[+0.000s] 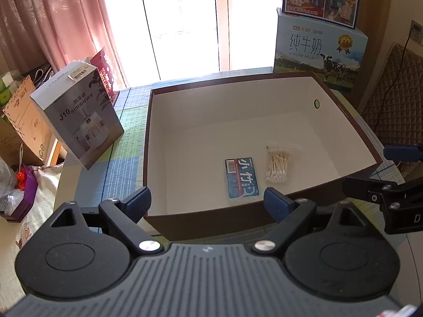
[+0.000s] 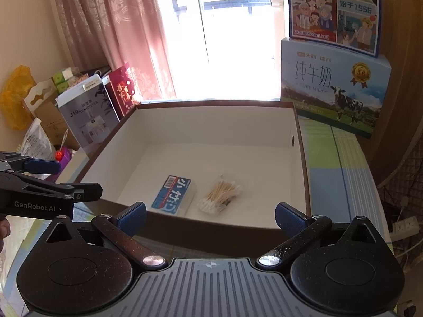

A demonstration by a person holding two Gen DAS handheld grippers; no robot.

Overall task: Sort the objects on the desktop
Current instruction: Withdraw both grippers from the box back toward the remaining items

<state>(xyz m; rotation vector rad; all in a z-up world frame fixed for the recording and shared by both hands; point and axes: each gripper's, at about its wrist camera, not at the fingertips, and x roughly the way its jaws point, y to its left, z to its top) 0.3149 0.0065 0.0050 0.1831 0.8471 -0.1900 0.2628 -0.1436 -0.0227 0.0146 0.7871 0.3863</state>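
The right gripper (image 2: 210, 218) hovers at the near wall of the brown box (image 2: 301, 142), its blue-padded jaws spread wide with nothing between them. Inside the box, on its white floor toward the near wall, lies a blue packet (image 2: 173, 194) with a barcode, and just beside it, on its right, a clear bag of cotton swabs (image 2: 220, 194); the two lie close but apart. Left of the box, the left gripper (image 2: 53, 182) reaches in from the frame edge, jaws apart. Beyond the box's left corner stands a humidifier carton (image 2: 84, 116); beyond its right corner, a milk carton (image 2: 333, 87) on the checked cloth (image 2: 335, 169)
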